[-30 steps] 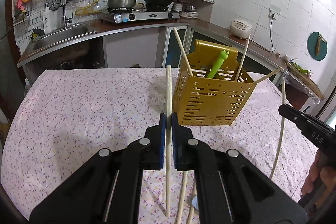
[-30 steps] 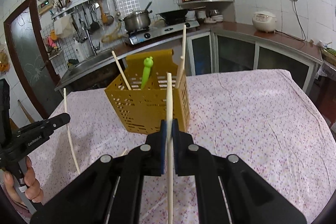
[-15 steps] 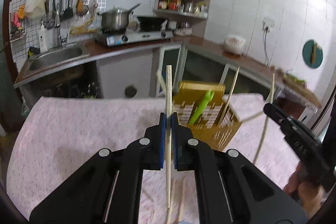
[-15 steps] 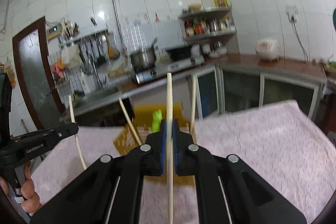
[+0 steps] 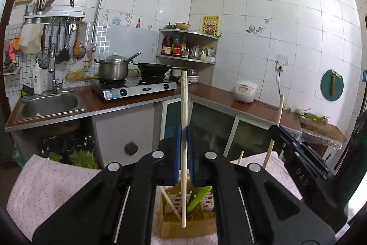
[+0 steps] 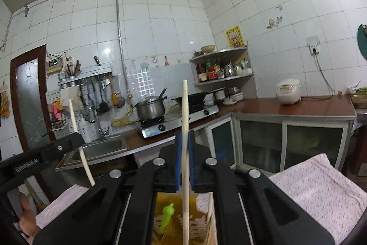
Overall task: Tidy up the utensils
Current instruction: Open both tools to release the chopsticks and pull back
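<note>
Chopsticks fill both grippers: the left gripper (image 5: 184,153) has its blue pads clamped on one pale chopstick (image 5: 184,130), held upright with its lower tip hanging over the yellow utensil basket (image 5: 183,231) on the floral tablecloth (image 5: 41,187). The right gripper (image 6: 184,157), level and raised beside it, is clamped on a second chopstick (image 6: 185,121), also upright, whose lower end reaches down into the basket near a green frog-topped utensil (image 6: 167,217)

Both tongs (image 5: 183,153) (image 6: 184,160) raised, chopsticks (image 5: 184,121) (image 6: 185,130) now above yellow holder (image 6: 179,226), apparently over its opening.
</note>
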